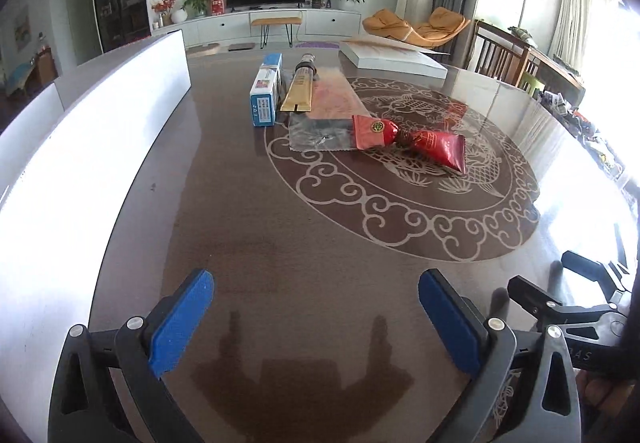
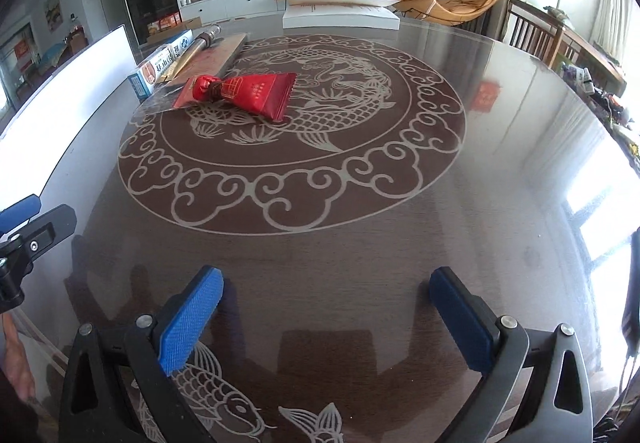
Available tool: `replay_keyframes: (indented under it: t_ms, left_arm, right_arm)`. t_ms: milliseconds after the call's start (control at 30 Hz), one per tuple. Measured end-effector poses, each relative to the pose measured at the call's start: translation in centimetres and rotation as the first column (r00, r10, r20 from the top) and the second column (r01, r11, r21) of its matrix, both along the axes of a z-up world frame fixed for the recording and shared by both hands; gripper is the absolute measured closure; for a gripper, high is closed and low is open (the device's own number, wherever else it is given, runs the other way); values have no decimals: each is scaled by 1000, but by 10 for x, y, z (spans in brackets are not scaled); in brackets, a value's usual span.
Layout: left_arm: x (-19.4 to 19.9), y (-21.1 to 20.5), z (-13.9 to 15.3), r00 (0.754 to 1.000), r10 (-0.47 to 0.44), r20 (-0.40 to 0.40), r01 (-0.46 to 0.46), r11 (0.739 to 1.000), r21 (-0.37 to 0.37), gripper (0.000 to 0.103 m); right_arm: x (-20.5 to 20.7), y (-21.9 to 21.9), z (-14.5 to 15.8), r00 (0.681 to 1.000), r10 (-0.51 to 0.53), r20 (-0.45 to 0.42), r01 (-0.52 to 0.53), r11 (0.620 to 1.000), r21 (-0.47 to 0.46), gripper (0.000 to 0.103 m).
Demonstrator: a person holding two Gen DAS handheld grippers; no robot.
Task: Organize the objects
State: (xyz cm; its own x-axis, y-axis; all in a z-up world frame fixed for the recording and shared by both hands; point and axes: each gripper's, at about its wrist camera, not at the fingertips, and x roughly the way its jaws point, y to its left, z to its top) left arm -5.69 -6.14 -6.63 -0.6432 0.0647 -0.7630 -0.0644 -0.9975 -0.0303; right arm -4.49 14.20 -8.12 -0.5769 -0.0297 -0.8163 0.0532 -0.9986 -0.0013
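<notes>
Both tongs stand wide and hold nothing: the left gripper [image 1: 316, 323] and the right gripper [image 2: 326, 319] hang side by side over the bare near part of the table [image 2: 360, 235], tilted down, well short of the goods. That spread probably leaves either one free to take whatever comes first.

Farther on, at about 11 o'clock from the right gripper and 1 o'clock from the left, lies the red pouch [image 2: 256, 95], skewed across the carp pattern and touching a clear wrapper [image 1: 316, 131]. It looks the odd one out.

Behind it, three long things lie parallel and close together: a blue box [image 1: 266, 91], a gold tube [image 1: 300, 89] and a pink flat pack [image 1: 336, 95]. Judging by that row, the pouch probably belongs alongside them.

Farthest, at 12 o'clock, rests a white box [image 2: 340, 19].
</notes>
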Motion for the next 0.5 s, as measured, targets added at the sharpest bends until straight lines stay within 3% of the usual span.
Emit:
replay_keyframes:
  t_ms: [100, 500]
  left_arm:
    - [-12, 3, -6, 1000, 16, 17, -16, 999, -48, 0]
    - [-24, 6, -25, 996, 37, 81, -34, 999, -42, 0]
  right_arm:
    - [-3, -6, -3, 1000, 21, 2, -21, 1000, 10, 0]
    - [-3, -9, -5, 1000, 28, 0, -28, 1000, 10, 0]
